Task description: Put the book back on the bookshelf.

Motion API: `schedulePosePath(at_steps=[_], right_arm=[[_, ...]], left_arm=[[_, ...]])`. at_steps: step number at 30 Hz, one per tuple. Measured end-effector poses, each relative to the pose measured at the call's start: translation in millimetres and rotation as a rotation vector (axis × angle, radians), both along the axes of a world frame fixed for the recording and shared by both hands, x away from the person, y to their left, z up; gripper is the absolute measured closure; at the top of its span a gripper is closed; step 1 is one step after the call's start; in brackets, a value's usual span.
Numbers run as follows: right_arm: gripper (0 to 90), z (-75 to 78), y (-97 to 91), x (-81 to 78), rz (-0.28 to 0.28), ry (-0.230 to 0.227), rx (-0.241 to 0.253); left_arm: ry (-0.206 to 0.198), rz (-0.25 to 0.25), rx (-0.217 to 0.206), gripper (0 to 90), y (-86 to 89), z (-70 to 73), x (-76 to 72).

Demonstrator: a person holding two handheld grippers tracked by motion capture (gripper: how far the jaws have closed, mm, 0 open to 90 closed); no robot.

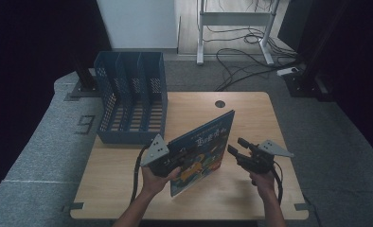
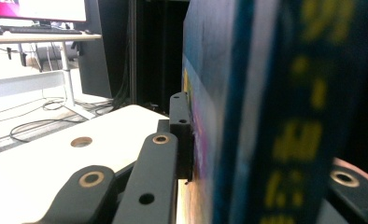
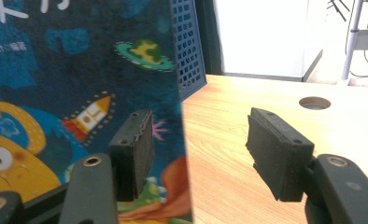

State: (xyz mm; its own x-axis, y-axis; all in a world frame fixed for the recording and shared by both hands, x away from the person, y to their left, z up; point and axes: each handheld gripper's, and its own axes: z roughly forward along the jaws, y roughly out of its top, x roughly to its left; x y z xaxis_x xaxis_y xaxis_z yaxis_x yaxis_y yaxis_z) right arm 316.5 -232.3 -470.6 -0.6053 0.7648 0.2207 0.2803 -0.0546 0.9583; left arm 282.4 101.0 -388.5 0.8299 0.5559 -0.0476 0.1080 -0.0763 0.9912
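Book (image 1: 201,151) stands tilted on edge on the wooden table (image 1: 251,109), near its front, clamped in the left gripper (image 1: 175,161); its far jaw is hidden behind the cover. Right gripper (image 1: 236,146) waits just beside it, jaws apart around nothing. Blue file rack (image 1: 130,97) stands behind.

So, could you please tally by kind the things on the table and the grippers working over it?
Picture book: 1
Blue file rack: 1
Grippers: 2, the left gripper shut on the book, the right gripper open beside it
Total: 4
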Motion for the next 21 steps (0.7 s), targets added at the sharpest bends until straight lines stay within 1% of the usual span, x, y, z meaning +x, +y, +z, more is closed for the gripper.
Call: schedulePosePath(at_steps=[6,10,15,16,19,20,21], right_arm=[[40.4,-0.3,-0.8,0.6,0.004,0.008,-0.003],[40.4,-0.4,-1.6,0.5,0.002,0.010,-0.003],[40.5,-2.7,-2.9,1.6,-0.003,0.021,-0.008],[40.3,-4.5,-3.0,2.4,-0.008,0.028,-0.012],[39.7,-7.7,-2.8,4.0,-0.018,0.040,-0.022],[39.6,-12.7,-2.6,6.7,-0.023,0.061,-0.035],[39.6,-15.8,-2.1,8.4,-0.026,0.075,-0.039]], left_arm=[[-0.004,0.022,0.019,81.6,4.7,6.5,-2.6],[-0.017,0.034,0.027,81.6,7.7,10.5,-4.2],[-0.024,0.045,0.019,81.6,14.2,17.9,-5.6],[-0.026,0.050,0.009,81.6,17.5,20.6,-6.0],[-0.025,0.056,0.000,81.6,20.9,22.7,-5.7],[-0.023,0.065,-0.008,81.6,24.8,25.1,-5.4],[-0.023,0.065,-0.008,81.6,24.8,25.1,-5.4]])
